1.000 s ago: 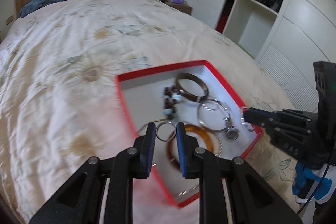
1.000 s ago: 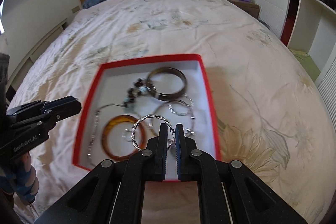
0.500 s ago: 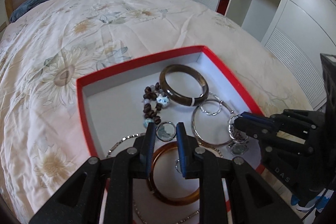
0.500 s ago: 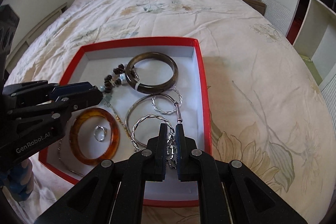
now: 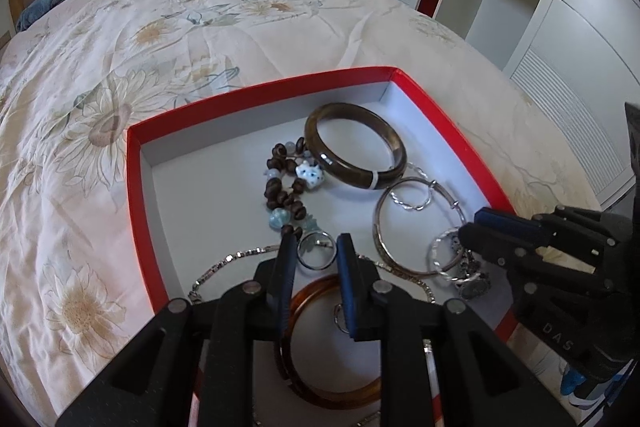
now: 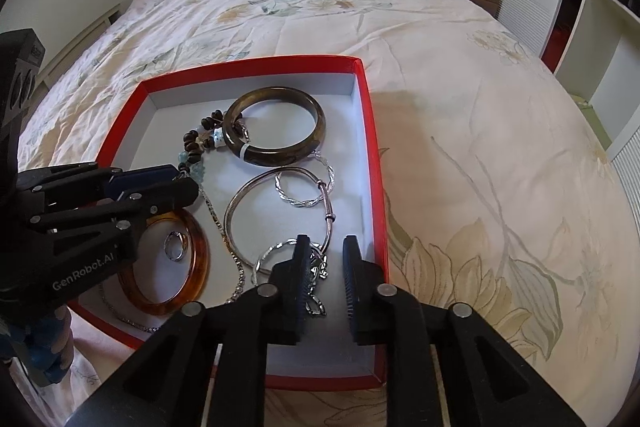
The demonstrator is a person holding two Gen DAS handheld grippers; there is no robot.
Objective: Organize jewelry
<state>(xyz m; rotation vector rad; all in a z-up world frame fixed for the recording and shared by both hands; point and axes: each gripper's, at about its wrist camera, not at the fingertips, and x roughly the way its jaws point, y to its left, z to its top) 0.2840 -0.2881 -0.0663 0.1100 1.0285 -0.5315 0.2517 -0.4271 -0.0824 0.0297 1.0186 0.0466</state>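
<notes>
Silver ring point(image 5: 317, 255) between the left claw's point(image 5: 316, 259) blue pads, above red-rimmed box point(image 5: 256, 87) of bangles.

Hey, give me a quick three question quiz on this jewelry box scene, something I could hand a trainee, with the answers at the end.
1. True or false: the dark bangle lies outside the red box.
2. What sits between the fingers of the left gripper? A, a silver ring. B, a coin. C, a hairpin.
3. Fill in the blank: a small ring lies inside the hoop of the ____ bangle.

Key: 1 false, it lies inside the box. 2 A. 3 amber, the amber bangle.
</notes>
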